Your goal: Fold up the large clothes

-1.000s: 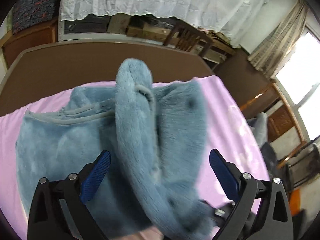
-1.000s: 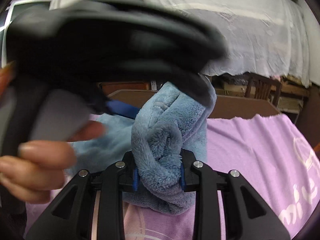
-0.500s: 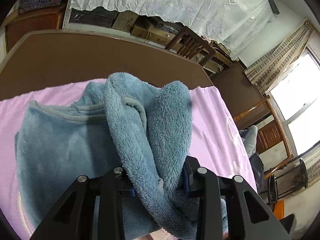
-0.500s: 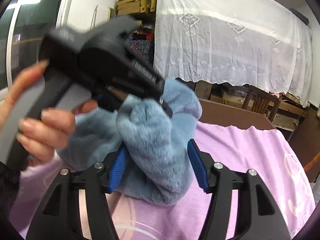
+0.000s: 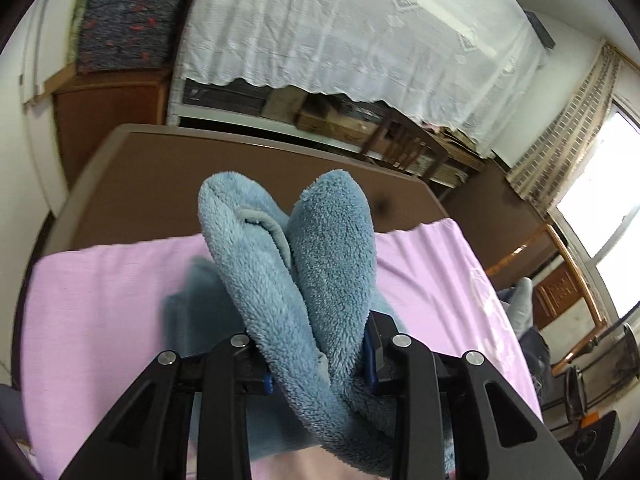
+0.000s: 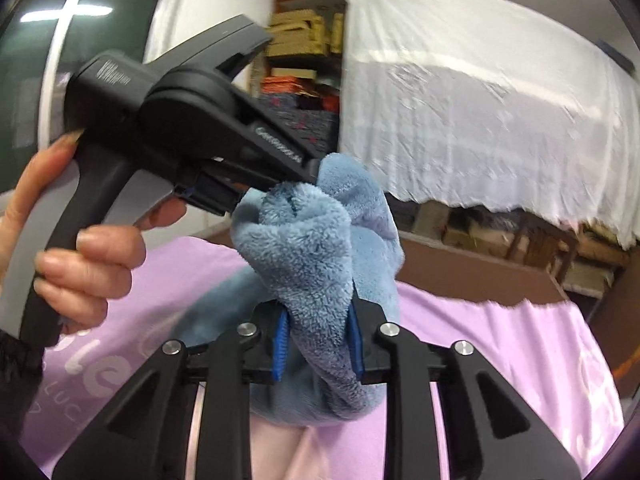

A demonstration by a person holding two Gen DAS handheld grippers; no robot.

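A fluffy blue garment (image 5: 296, 264) is bunched and lifted above the pink sheet (image 5: 104, 304). My left gripper (image 5: 318, 360) is shut on two thick folds of it that stick up between the jaws. My right gripper (image 6: 318, 344) is shut on another bunch of the same blue garment (image 6: 316, 256). In the right wrist view the left gripper's black body (image 6: 192, 128) and the hand holding it (image 6: 88, 256) are close on the left, pinching the garment's top. The rest of the garment hangs below and is mostly hidden.
The pink sheet (image 6: 520, 344) covers a brown table (image 5: 168, 176). Behind it stand a wooden chair (image 5: 404, 148), shelves under a white lace cloth (image 5: 340, 28), and a window (image 5: 600, 184) at the right.
My left gripper closed on the garment and raised it off the sheet. My right gripper opened half a second ago and has shut on the garment again, higher up.
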